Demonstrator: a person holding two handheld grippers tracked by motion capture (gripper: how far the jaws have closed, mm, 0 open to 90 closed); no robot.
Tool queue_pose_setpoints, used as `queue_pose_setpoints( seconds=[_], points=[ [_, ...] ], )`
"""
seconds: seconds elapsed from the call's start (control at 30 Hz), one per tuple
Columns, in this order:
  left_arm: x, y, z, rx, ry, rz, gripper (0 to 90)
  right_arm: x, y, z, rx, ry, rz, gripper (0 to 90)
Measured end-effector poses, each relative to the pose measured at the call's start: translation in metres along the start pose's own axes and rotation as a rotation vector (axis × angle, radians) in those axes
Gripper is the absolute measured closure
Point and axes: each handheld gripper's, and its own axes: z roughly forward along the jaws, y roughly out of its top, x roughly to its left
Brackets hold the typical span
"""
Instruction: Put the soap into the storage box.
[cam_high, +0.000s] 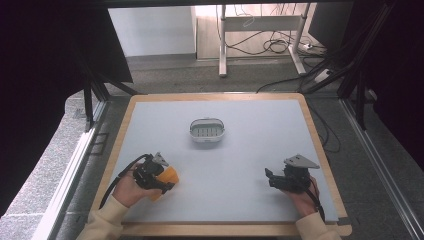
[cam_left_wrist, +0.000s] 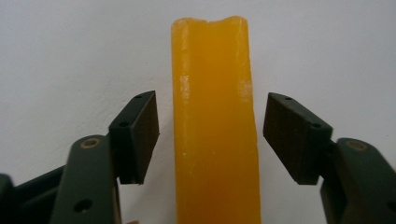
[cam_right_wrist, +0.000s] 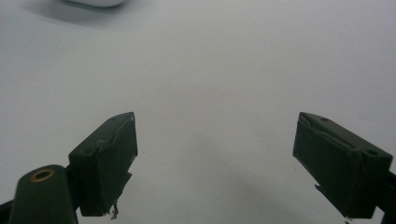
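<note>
- The left gripper (cam_high: 162, 181) sits low at the near left part of the table (cam_high: 250, 150), in the person's left hand (cam_high: 127, 190).
- Its two black jaws stand apart, one on each side of the orange block (cam_high: 169, 177).
- In the left gripper view, the orange block (cam_left_wrist: 215, 121) stands up tall and thin between the pads (cam_left_wrist: 144, 133). A small gap shows on each side, so the pads do not touch it.
- The orange block rests on the grey table top, close to the near left edge.
- In the middle of the table, farther away, sits a small white basket (cam_high: 207, 130) with slots in its bottom. It is well apart from both grippers.
- The right gripper (cam_high: 270, 177) is at the near right part of the table, in the person's right hand (cam_high: 302, 197). A grey three-cornered plate (cam_high: 300, 161) sits on top of it.
- In the right gripper view, the right gripper (cam_right_wrist: 215, 158) has its jaws wide apart, with bare grey table between them.
- A curved white edge, perhaps the basket (cam_right_wrist: 95, 2), shows at the top left of that view.
</note>
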Motion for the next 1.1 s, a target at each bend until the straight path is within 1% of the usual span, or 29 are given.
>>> queue_pose_setpoints(
  seconds=[0.17,0.2,0.33,0.73,1.1],
  points=[
    [0.001,-0.002,0.000,-0.002,0.007,-0.022,51.1,0.000,0.000,0.000,0.000,-0.006,-0.002,14.1],
    [0.001,-0.002,-0.001,-0.006,0.009,-0.029,55.2,0.000,0.000,-0.001,-0.007,-0.013,-0.003,14.5],
    [0.001,-0.002,-0.001,-0.009,-0.003,-0.036,61.1,0.000,0.000,-0.002,-0.012,-0.013,-0.002,14.7],
    [0.002,-0.001,-0.003,-0.014,0.000,-0.044,61.8,-0.001,0.001,-0.004,-0.033,-0.034,-0.002,16.0],
    [0.006,-0.002,-0.020,-0.063,0.002,-0.047,61.8,-0.001,0.001,-0.005,-0.038,-0.035,-0.002,16.0]
  ],
)
